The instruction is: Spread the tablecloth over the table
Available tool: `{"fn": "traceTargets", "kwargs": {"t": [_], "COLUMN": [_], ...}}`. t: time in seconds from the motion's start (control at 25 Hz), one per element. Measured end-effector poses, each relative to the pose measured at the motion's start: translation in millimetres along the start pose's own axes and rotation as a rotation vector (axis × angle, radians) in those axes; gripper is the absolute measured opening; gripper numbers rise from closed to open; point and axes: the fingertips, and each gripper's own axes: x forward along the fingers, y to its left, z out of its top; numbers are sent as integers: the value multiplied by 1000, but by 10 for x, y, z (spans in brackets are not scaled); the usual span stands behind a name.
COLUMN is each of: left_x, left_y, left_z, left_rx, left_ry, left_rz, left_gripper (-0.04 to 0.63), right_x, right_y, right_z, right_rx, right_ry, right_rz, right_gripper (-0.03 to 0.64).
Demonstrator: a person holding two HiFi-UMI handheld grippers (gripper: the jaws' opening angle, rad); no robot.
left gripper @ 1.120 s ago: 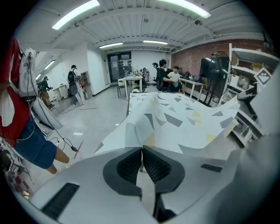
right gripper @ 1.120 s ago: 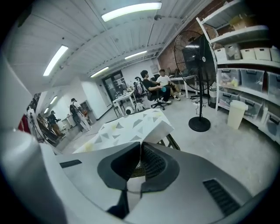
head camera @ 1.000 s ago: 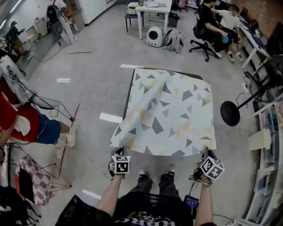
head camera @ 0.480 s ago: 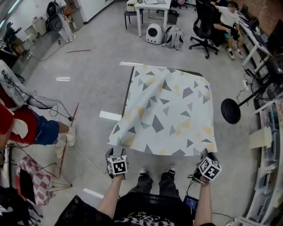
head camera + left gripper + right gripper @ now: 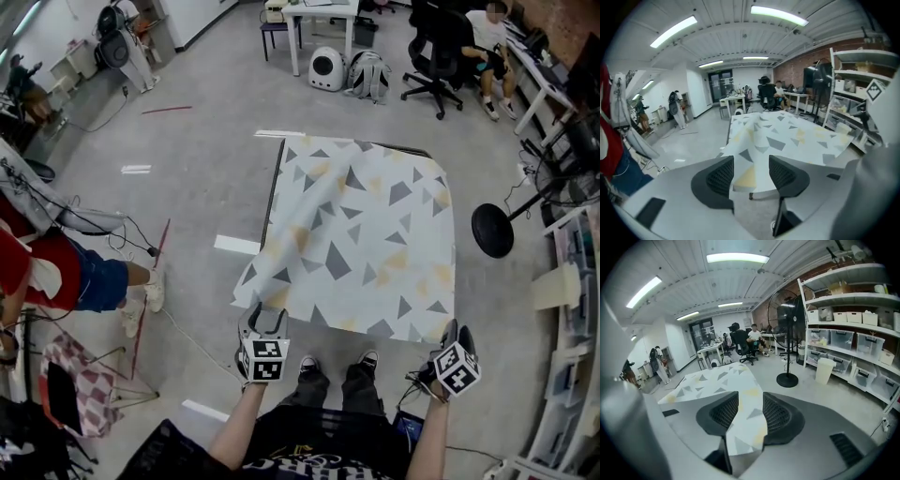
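Tablecloth (image 5: 356, 244) draped over table (image 5: 273, 192), left gripper (image 5: 751, 164) and right gripper (image 5: 746, 406) jaws just opened wide, cloth's near corners loose between fingers, unpinched

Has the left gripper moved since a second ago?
Yes. The left gripper has backed up and away from the tablecloth's near corner, which it held. Its jaws have just been opening, and nothing is between them.
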Motion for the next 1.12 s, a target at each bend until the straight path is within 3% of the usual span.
{"fn": "traceTargets", "kwargs": {"t": [0.16,0.28,0.76,1.12], "left_x": [26,5,-303,-803], "left_y": [-383,-543,-522,-612], "left_z": [288,468,770,1091], "left_rx": [50,59,109,99], "left_ry": [-61,-83,-132,-223], "left_rz": [-168,-244,-358,-471], "left_gripper": [233,220,206,187], "right_x": [-16,-47,-335,-917], "right_y": [129,323,1521,2267], "right_z": [93,166,173,377], "right_rx": [2,-6,-73,-158], "right_ry": [-17,-22,4,-44], "right_rz": [83,141,421,609], "right_gripper": [175,170,156,93]}}
